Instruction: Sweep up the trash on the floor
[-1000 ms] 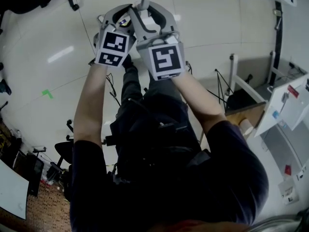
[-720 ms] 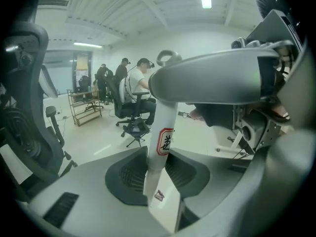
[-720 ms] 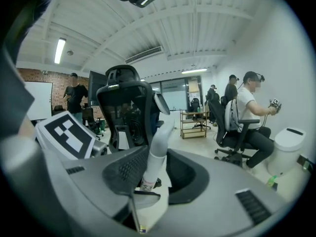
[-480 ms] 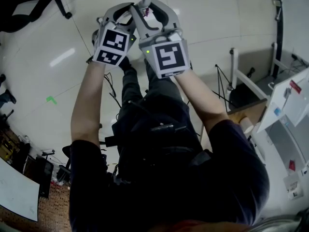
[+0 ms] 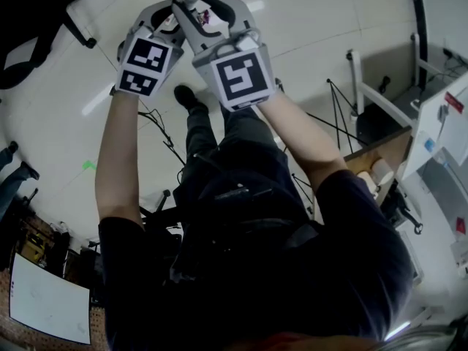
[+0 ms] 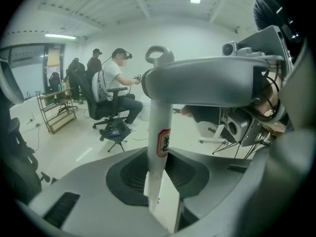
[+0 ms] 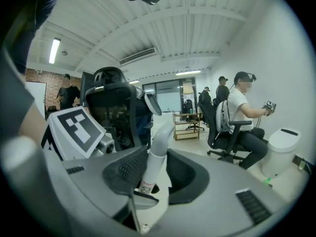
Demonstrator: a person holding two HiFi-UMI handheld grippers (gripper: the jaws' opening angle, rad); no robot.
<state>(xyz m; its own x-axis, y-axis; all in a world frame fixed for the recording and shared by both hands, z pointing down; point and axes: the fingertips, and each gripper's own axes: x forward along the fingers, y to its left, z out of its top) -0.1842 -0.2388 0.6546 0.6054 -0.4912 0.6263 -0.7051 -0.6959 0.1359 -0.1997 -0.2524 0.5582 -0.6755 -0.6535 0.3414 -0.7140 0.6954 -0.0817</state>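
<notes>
Mid-frame in both gripper views, my left gripper [image 6: 159, 179], its jaws just closing further, and right gripper [image 7: 157, 174] clamp the white handle [image 6: 159, 117].

Handle [image 6: 159, 125]: was a smooth white tube with a slight sheen; plastic or painted metal could not be told.
Cap [image 7: 165, 130]: was smooth grey plastic.
Sticker [image 6: 163, 143]: looked like glossy paper.
Right gripper [image 7: 157, 172]: had a matt grey plastic shell.
Pads [image 7: 129, 168]: were black, matt and finely ribbed.
Floor [image 5: 307, 20]: was pale, polished tile that mirrored the lights.
Person's top [image 5: 292, 269]: was dark matt cloth.
Back wall [image 7: 37, 75]: was rough brick.
</notes>
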